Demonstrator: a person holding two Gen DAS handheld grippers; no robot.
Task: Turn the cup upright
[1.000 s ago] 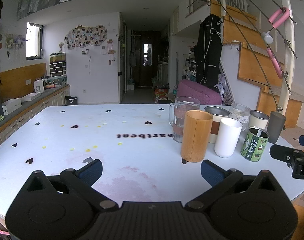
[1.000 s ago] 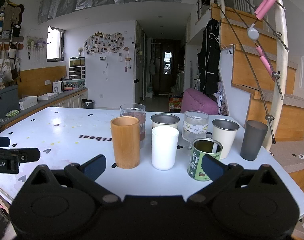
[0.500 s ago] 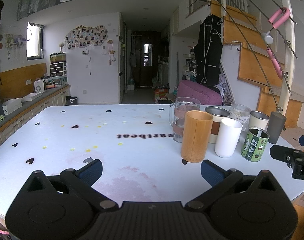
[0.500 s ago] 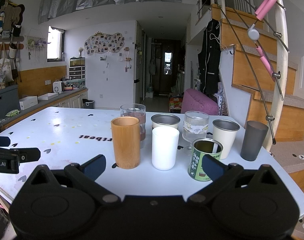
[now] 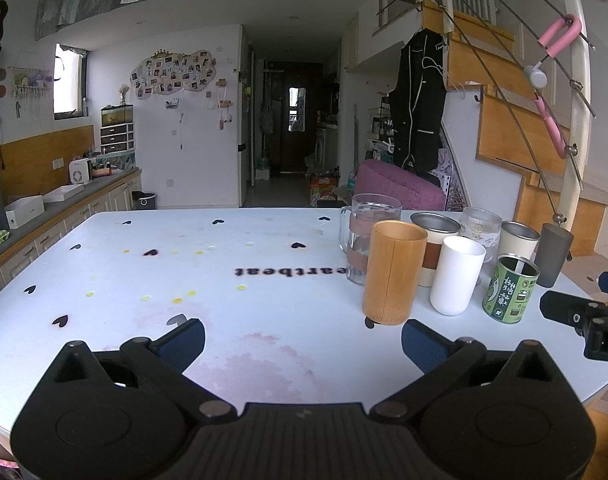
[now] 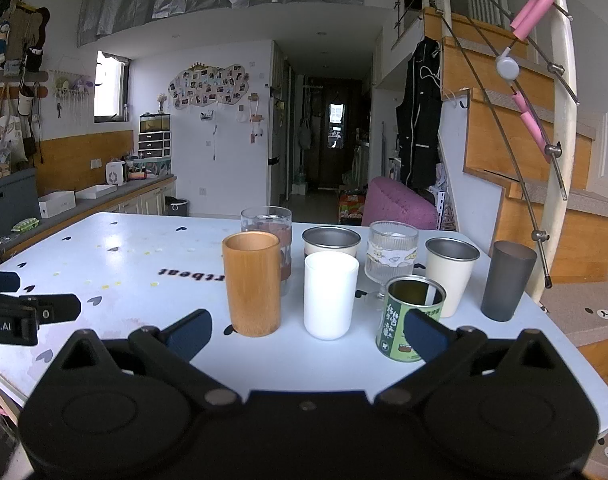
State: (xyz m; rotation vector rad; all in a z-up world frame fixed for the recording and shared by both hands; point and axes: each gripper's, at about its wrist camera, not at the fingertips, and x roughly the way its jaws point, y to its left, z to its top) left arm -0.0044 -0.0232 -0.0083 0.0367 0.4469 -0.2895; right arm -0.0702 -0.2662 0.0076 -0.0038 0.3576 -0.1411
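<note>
The dark grey cup [image 6: 507,280] is seen mouth-down at the far right of a cluster of cups on the white table [image 6: 144,256], right of and beyond the right gripper [image 6: 307,332], untouched. Both the right gripper and the left gripper [image 5: 303,340] are spread wide, nothing held.

A white table [image 6: 144,256] scattered with black hearts carries an amber-brown cup [image 6: 252,283], a white cup [image 6: 330,294], a green printed tin [image 6: 407,318] and a dark grey cup [image 6: 507,280].

My black tongs [image 6: 305,330]: ribbed base, silver pivot screws, blue textured pads [image 6: 190,330], white "bot.AI" lettering.
</note>
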